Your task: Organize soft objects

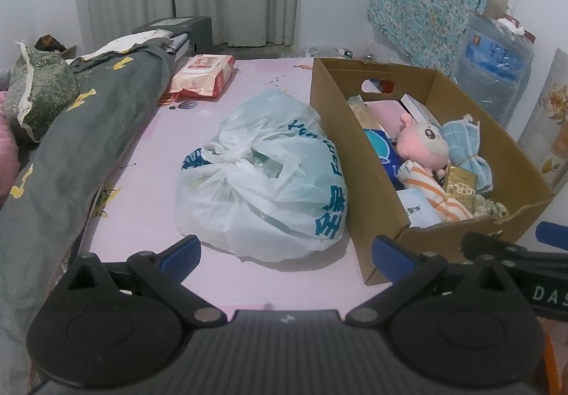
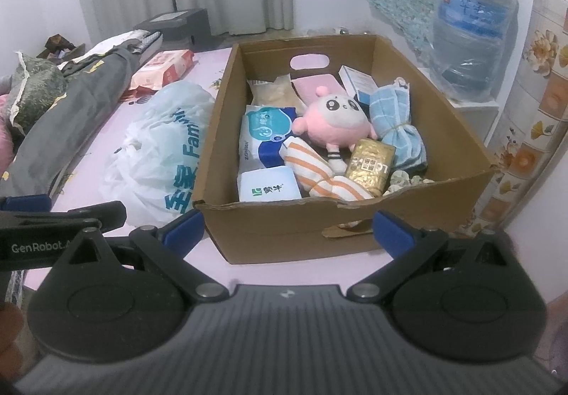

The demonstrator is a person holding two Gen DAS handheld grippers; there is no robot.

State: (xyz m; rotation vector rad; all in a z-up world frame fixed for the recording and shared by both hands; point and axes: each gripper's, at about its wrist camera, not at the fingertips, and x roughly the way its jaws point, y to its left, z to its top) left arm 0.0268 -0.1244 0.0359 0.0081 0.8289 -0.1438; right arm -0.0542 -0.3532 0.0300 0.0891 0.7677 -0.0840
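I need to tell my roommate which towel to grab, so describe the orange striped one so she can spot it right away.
Start at the open cardboard box on the pink bed surface, right of the tied white plastic bag. Inside, near the front wall, the orange striped towel lies rolled and tied, just below the pink plush toy. Its white-and-orange stripes distinguish it from the blue checked towel further right.

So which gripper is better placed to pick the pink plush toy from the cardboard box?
Right. The right gripper, open, faces the cardboard box and pink plush toy; the left gripper faces the plastic bag.
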